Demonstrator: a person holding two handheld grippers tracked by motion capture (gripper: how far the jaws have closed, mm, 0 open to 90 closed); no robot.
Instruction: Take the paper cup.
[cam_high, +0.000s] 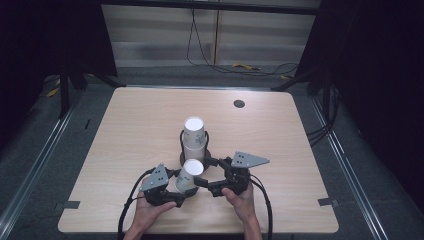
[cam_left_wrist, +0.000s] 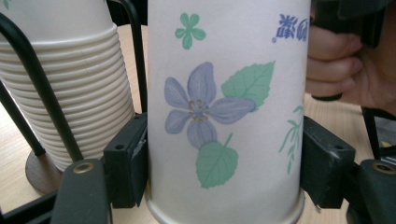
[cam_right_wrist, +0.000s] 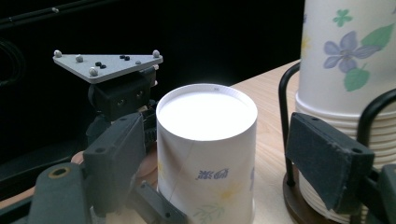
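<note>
An upside-down paper cup (cam_left_wrist: 224, 116) is clamped between the pads of the left gripper (cam_high: 167, 192), its rim down near the table (cam_high: 125, 130) and its flat bottom facing up. The right gripper (cam_right_wrist: 205, 186) is placed around the same cup with its jaws parted; a gap is seen beside the right-hand pad (cam_right_wrist: 327, 158), so no press is shown. Just behind both tools, a stack of cups (cam_high: 194, 137) is held upside down in a black wire holder (cam_high: 181, 142). Bare tabletop is left on every side, its edges well apart.
</note>
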